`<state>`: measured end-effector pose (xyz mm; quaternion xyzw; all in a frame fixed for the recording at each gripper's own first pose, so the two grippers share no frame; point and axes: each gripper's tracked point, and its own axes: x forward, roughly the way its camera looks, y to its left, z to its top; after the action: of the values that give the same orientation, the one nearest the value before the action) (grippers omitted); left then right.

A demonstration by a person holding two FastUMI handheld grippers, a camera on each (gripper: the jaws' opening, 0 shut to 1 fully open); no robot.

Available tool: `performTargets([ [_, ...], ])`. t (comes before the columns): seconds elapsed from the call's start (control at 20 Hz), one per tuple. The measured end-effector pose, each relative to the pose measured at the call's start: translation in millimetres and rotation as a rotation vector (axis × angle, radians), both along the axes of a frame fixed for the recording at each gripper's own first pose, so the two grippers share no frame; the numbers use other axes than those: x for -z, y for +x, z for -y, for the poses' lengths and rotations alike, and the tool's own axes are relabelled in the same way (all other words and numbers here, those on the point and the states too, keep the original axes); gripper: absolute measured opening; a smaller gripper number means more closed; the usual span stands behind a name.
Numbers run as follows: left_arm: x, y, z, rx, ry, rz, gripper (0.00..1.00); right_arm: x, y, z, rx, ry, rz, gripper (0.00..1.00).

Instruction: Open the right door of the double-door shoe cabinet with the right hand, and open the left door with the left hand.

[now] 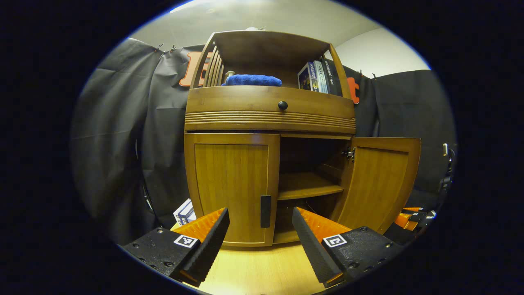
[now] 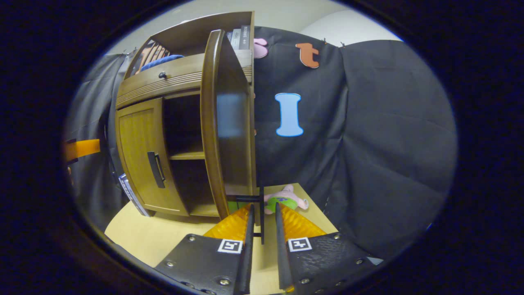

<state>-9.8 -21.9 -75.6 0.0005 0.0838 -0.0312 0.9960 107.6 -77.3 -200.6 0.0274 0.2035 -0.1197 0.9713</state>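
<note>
The wooden shoe cabinet (image 1: 270, 110) stands ahead in the left gripper view. Its left door (image 1: 231, 184) is closed, with a black handle (image 1: 265, 211) on its inner edge. My left gripper (image 1: 260, 213) is open just short of that handle, one finger on each side of it. The right door (image 1: 380, 184) is swung wide, baring an inner shelf (image 1: 307, 184). In the right gripper view this door (image 2: 225, 123) is seen edge-on. My right gripper (image 2: 264, 208) brackets the door's thin black handle (image 2: 261, 217), its fingers narrowly apart with a slim gap on each side.
A blue towel (image 1: 253, 80) and books (image 1: 315, 78) sit on the cabinet's top shelf above a drawer knob (image 1: 283, 105). A small box (image 1: 185, 212) lies left of the cabinet. A pink and green toy (image 2: 286, 200) lies on the wooden tabletop (image 2: 139, 233) behind the open door.
</note>
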Motion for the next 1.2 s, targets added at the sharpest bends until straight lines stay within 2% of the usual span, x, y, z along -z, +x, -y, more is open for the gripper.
performTargets([
  [0.15,2.7,11.6,-0.9,-0.004,0.007,0.003,0.92,-0.9,-3.0,9.2,0.026,-0.005,0.003,0.27],
  [0.2,3.3,15.5,-1.2,-0.005,0.011,0.004,0.96,-1.1,-3.9,13.2,0.033,-0.005,0.003,0.27],
  [0.25,4.6,21.2,-0.6,-0.006,0.012,0.004,0.93,-1.0,-4.6,15.7,0.041,-0.005,0.003,0.27],
  [0.35,8.4,32.5,3.1,0.000,0.010,0.002,0.96,-1.4,-4.7,22.0,0.059,-0.006,0.005,0.27],
  [0.4,10.8,38.7,4.2,0.003,0.011,0.001,0.92,-0.7,-6.7,25.1,0.068,-0.005,0.005,0.26],
  [0.55,21.1,58.0,9.8,0.010,0.014,-0.010,0.96,-0.5,-9.6,35.6,0.099,0.004,0.006,0.27],
  [0.75,36.0,86.8,15.4,0.012,0.012,-0.030,0.86,-1.1,-11.8,42.5,0.122,0.018,0.009,0.26],
  [0.95,55.8,115.9,16.2,0.002,0.021,-0.064,0.88,0.0,-11.1,43.4,0.133,-0.002,0.004,0.27],
  [1.2,82.0,147.4,5.3,-0.042,0.031,-0.110,0.78,-4.0,-15.2,42.4,0.147,0.018,0.008,0.27],
])
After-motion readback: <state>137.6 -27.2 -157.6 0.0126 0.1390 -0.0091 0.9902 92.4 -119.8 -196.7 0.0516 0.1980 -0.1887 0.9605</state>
